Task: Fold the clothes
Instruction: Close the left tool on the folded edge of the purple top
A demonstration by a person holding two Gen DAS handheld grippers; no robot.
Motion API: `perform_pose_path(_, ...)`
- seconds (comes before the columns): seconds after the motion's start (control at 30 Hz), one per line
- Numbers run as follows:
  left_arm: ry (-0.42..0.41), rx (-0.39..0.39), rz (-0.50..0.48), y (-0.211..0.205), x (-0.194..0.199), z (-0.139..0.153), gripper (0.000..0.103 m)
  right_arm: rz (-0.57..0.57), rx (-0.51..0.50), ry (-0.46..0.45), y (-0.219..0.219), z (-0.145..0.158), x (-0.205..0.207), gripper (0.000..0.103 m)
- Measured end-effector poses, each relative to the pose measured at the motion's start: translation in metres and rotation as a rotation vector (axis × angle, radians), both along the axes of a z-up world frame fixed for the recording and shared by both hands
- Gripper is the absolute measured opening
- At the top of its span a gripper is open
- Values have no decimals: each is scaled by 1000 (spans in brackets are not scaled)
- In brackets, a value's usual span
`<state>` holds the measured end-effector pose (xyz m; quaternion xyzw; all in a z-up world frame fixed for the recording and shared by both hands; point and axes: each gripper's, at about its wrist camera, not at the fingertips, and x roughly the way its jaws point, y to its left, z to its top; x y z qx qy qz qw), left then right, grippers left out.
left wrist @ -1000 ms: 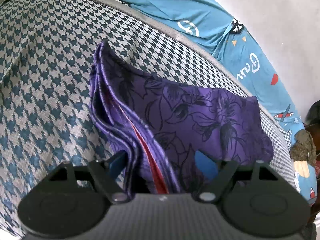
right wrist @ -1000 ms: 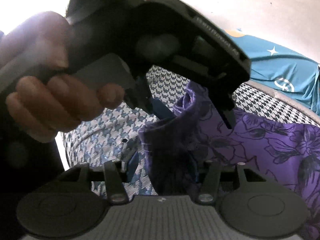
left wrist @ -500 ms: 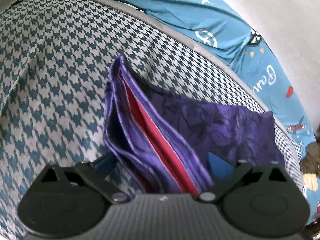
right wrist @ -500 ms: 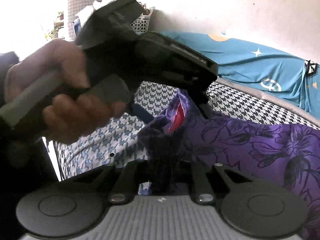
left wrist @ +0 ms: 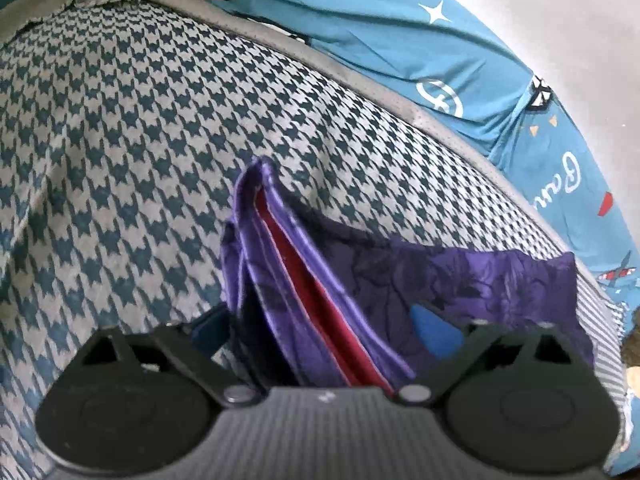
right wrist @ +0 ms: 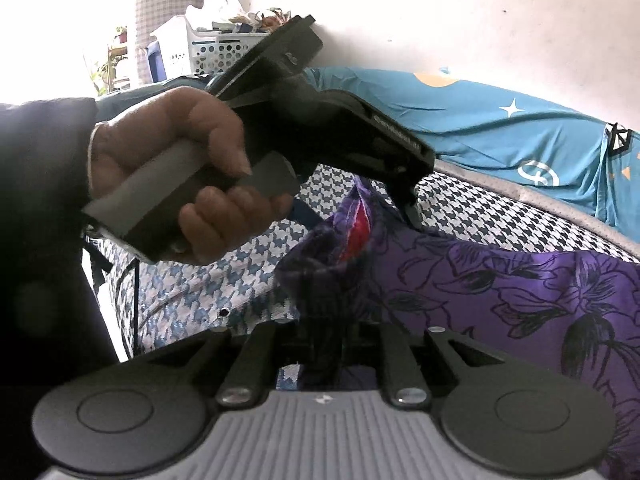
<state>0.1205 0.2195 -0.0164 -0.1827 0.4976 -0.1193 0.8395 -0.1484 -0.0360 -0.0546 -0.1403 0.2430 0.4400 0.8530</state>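
You are holding a glossy purple garment with a dark floral print (right wrist: 520,292), folded in several layers on a blue-and-white houndstooth mattress cover (left wrist: 120,140). A red lining (left wrist: 320,300) shows between the layers along one gathered edge.

Your left gripper (left wrist: 320,332) has its blue-tipped fingers spread wide, with that stacked edge lying between them; I cannot tell whether they touch it. Your right gripper (right wrist: 320,344) has its fingers drawn narrow, pinching a bunched corner of the same garment.

The cloth looks light, limp and satiny, so I judge it slippery: layers may slide apart. Take hold across all layers at the stacked edge, near the corners, not by one layer alone.
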Motion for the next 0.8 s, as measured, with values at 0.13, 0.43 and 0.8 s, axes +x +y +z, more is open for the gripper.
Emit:
perform_pose_path(0.13, -4, 22, 2, -5, 2, -3, 66, -4, -2, 0, -1, 0, 0, 13)
perform_pose_path(0.43, -86, 18, -51, -26, -9, -6, 18, -28, -1, -17, -9, 3, -1, 13)
perform_pose_path(0.8, -278, 56, -41, -57, -35, 20, 17, -99, 38, -69, -44, 20, 2, 12)
